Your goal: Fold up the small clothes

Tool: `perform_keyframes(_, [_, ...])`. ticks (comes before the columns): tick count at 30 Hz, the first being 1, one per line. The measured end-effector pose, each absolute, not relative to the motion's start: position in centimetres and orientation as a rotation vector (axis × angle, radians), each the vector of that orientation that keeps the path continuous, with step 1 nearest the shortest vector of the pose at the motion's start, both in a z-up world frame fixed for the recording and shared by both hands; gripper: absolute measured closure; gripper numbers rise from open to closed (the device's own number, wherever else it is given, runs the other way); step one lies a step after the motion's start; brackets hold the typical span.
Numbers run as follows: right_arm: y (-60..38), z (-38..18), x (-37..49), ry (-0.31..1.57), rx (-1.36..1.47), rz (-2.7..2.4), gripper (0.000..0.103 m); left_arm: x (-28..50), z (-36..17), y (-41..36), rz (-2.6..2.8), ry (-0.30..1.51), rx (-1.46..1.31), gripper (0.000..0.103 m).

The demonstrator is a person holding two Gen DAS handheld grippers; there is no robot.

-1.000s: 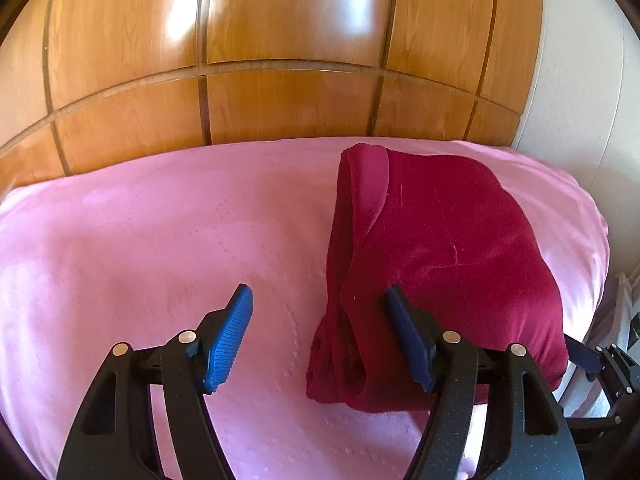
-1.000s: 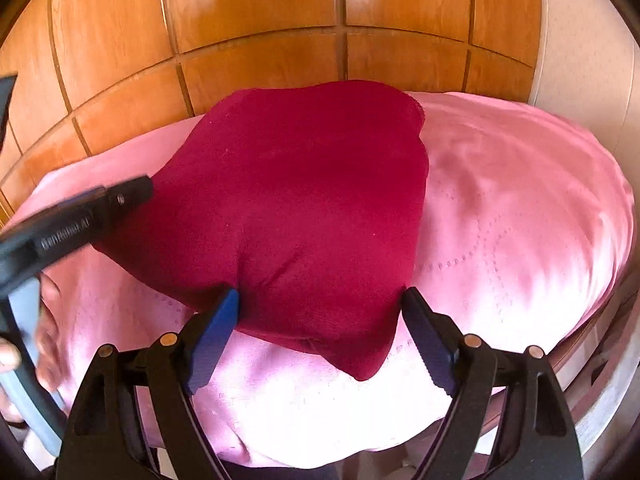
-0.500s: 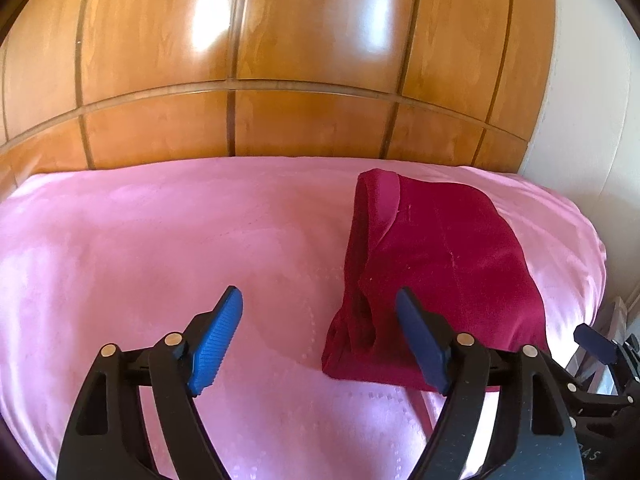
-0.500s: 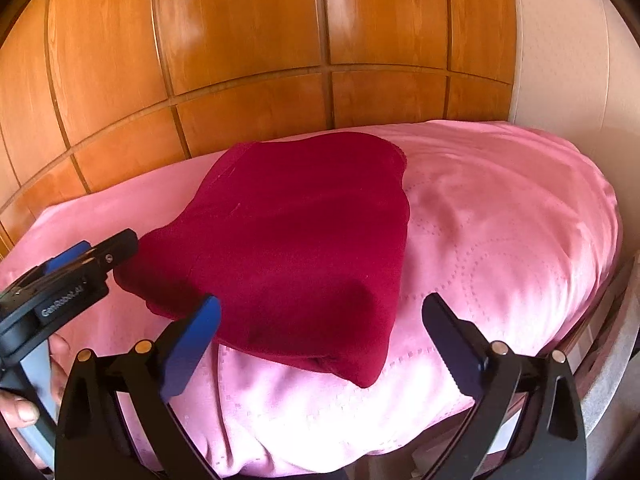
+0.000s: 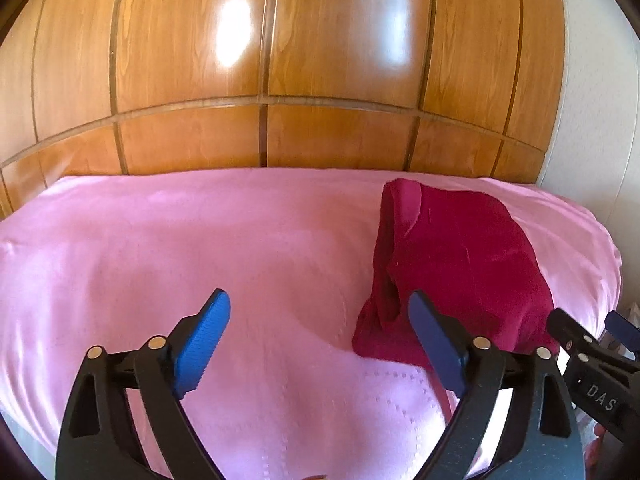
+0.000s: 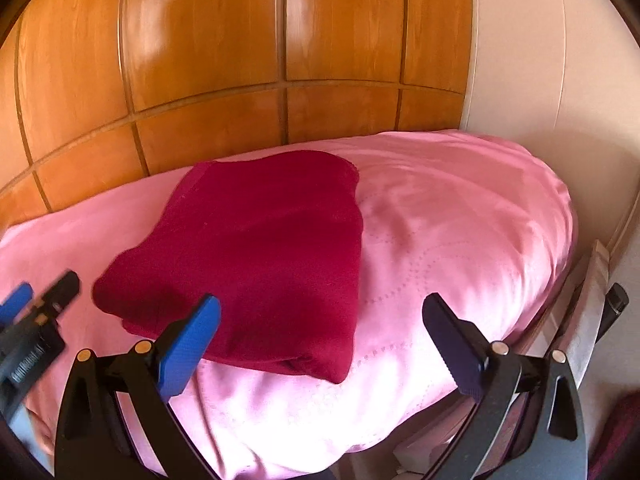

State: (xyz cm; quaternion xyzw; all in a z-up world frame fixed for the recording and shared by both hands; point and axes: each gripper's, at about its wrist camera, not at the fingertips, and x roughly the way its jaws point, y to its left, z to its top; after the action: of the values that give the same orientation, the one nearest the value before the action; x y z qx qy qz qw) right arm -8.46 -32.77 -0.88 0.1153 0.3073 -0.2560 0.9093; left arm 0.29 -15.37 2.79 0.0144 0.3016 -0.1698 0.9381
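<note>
Lying folded on pink bedspread [image 6: 460,216], maroon garment [image 6: 256,248] long axis toward headboard; left tool [image 5: 320,344] opening, right tool [image 6: 324,344] wide, both empty

The folded garment [image 6: 256,256] lies on the bed [image 6: 460,240], toward the bed's far right portion in the left wrist view. The wooden panel wall [image 5: 280,80] stands directly behind the bed along its far edge. A plain wall [image 6: 540,60] adjoins the panel wall at the right.

The left tool [image 5: 316,344] sits above the near part of the bed, left of the garment; its right finger overlaps the garment's near left edge in view. The right tool [image 6: 320,348] sits at the garment's near edge, with the garment's near right corner between its fingers in view. Each tool appears at the edge of the other's view.
</note>
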Motion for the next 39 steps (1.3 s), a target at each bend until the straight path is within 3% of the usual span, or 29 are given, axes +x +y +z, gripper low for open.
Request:
perform_keyframes(7, [-32.4, -1.2, -8.8, 0.621, 0.200, -0.545, 0.002, -0.4, 2.5, -15.8, -0.340, 0.623, 0.067, 0.004])
perform_keyframes(39, [-33.1, -1.3, -9.1, 0.547, 0.239, -0.519, 0.002, -1.3, 2.3, -16.6, -0.302, 0.616, 0.125, 0.004])
